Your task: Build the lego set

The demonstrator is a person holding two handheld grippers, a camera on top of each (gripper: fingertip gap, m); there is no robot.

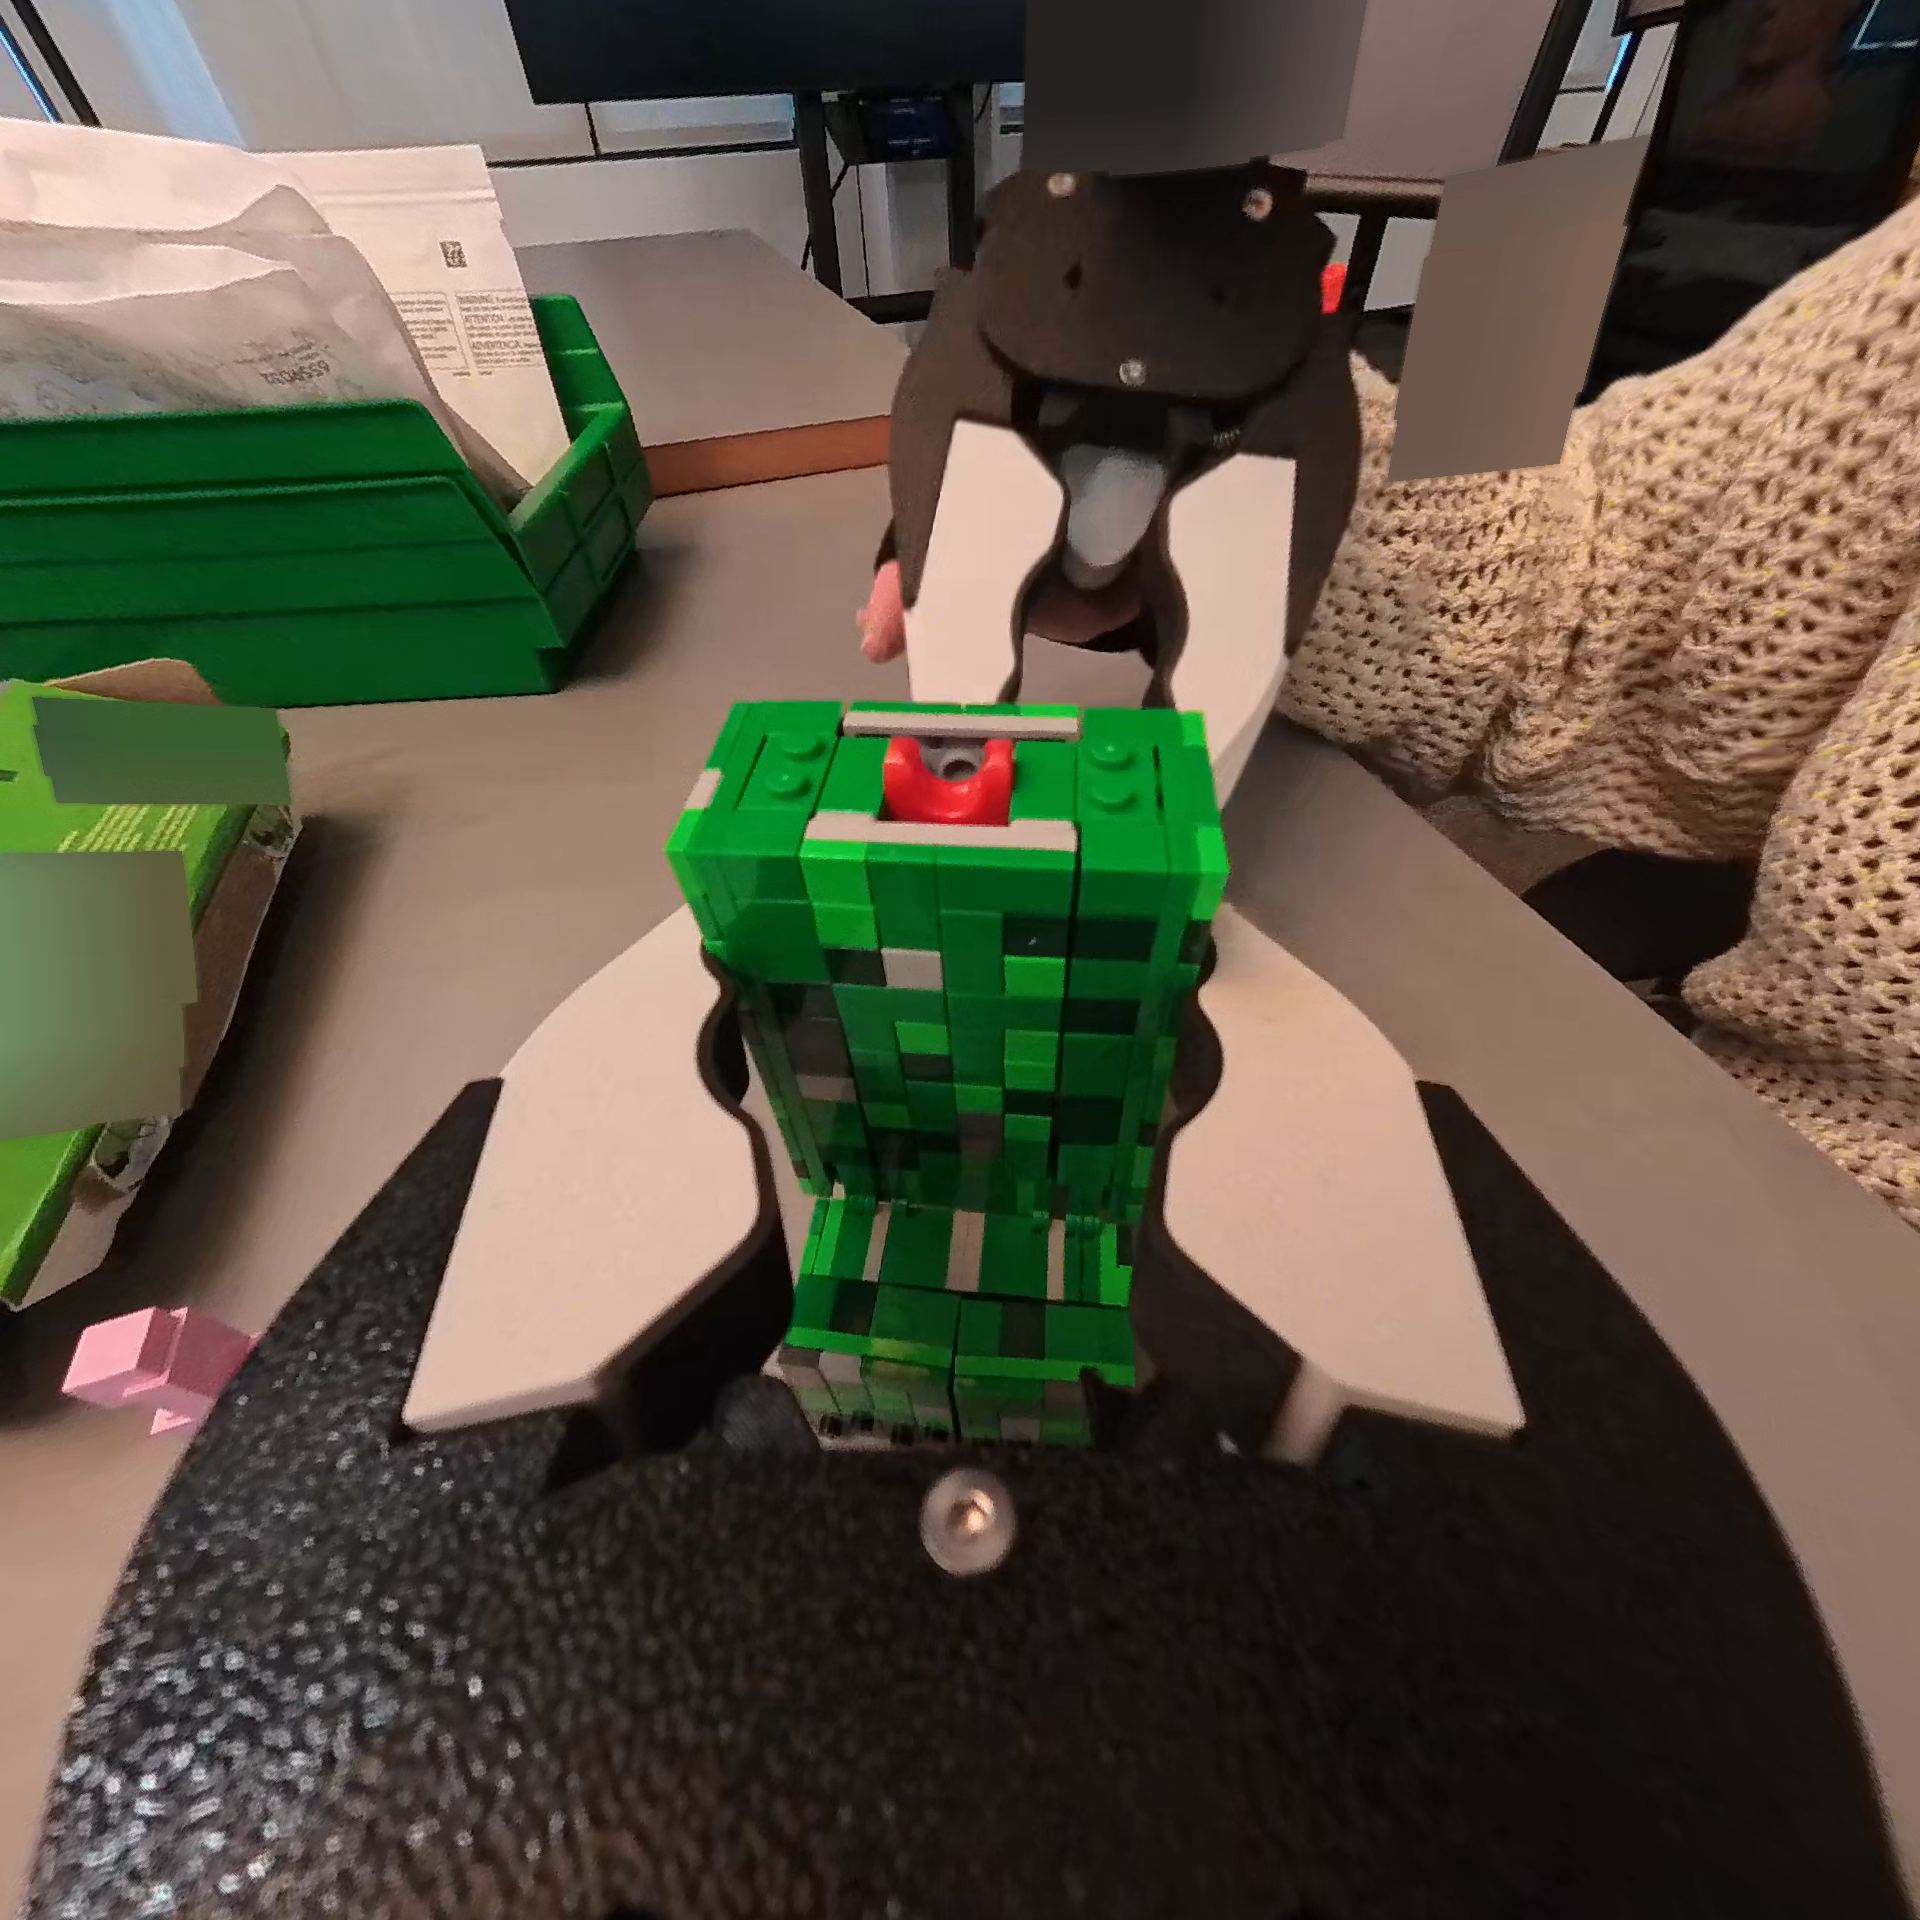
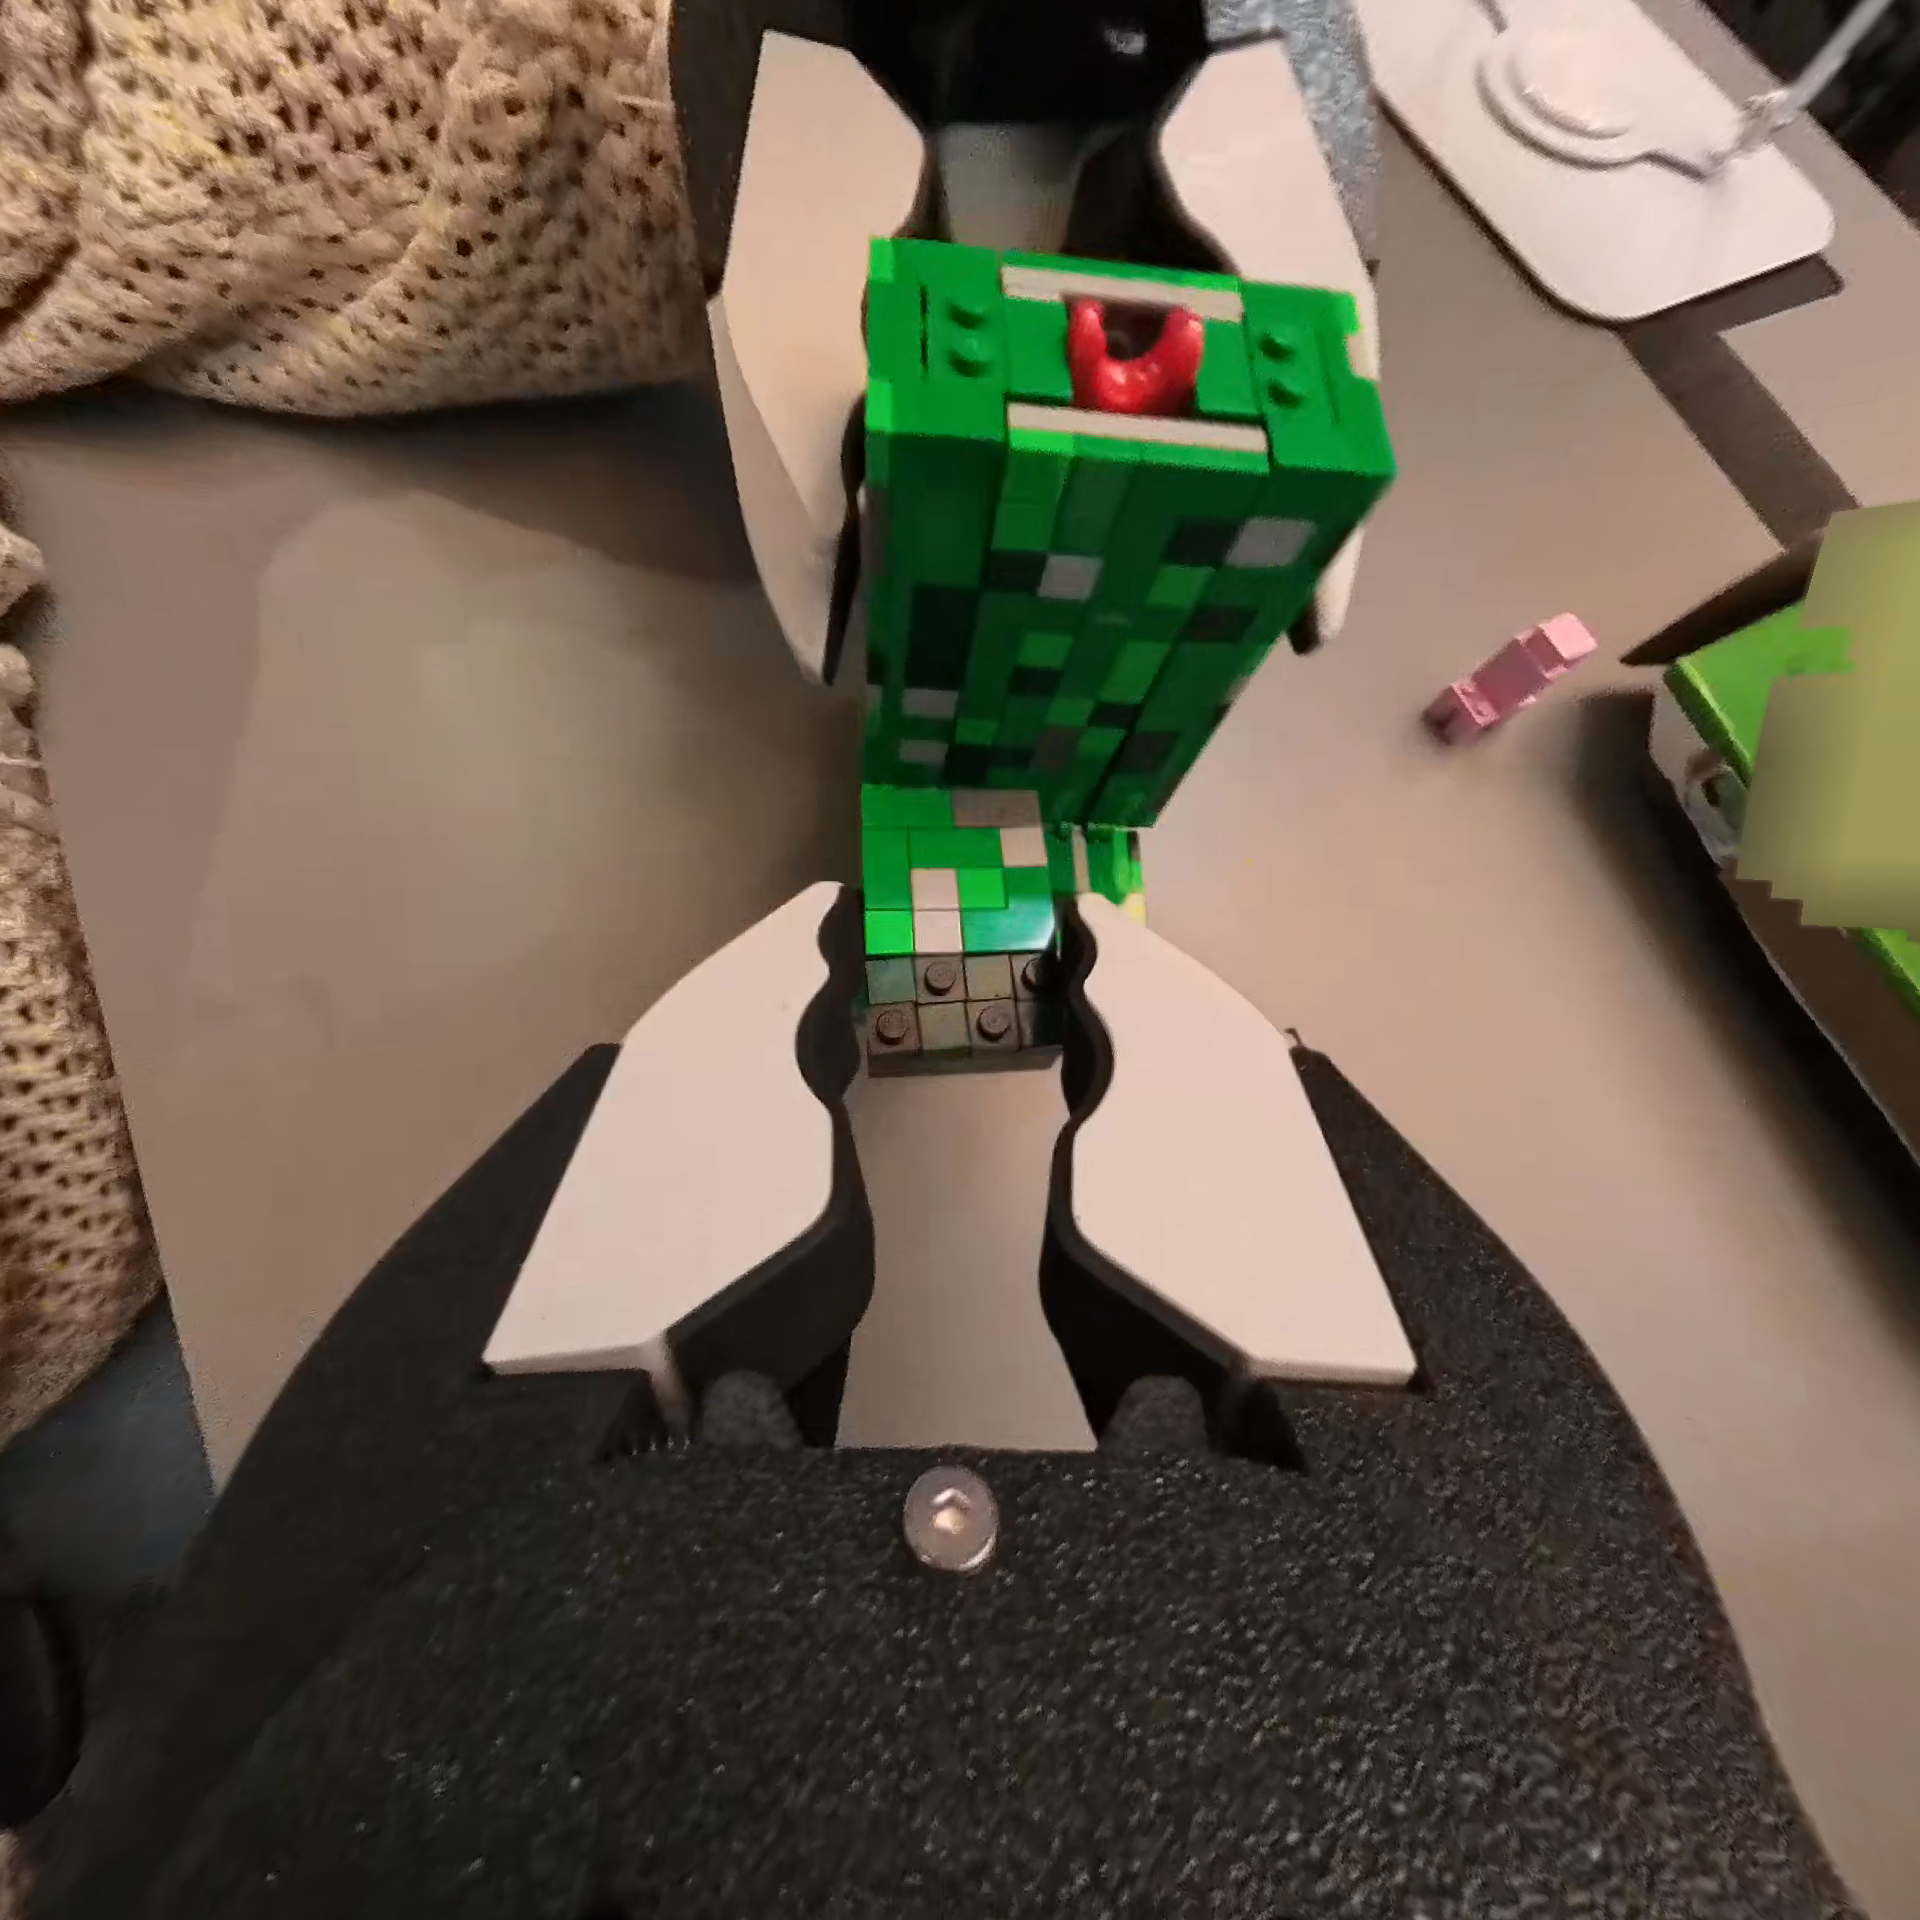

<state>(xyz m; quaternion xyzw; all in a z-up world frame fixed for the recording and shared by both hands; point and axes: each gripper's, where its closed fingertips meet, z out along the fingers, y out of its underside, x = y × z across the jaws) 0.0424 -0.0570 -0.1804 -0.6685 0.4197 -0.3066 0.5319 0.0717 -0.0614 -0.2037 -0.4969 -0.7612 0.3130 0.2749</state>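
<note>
Clamped around the tall green lego body (image 1: pixel 961 997) at mid-height: left gripper (image 1: pixel 961 997), fingers pressed on both flanks. Closed on the dark studded foot block (image 2: pixel 961 1013) at the base: right gripper (image 2: pixel 961 997), jaws narrow against its sides. Held between the two above the grey desk (image 1: pixel 436 935), top face up, red socket piece (image 1: pixel 943 792) showing in a recess framed by grey strips. Likely trouble: feet and torso meeting at a narrow joint, apt to split under any twist or pull between the grips; tiled skin apt to pop under squeeze. Nearby: pink lego piece (image 2: pixel 1512 681) loose on the desk, green cardboard box (image 1: pixel 94 1039), green plastic bin (image 1: pixel 312 540) stuffed with white paper bags (image 1: pixel 208 291), knitted beige sleeve (image 1: pixel 1662 623) close behind, crowding any swing that way.
</note>
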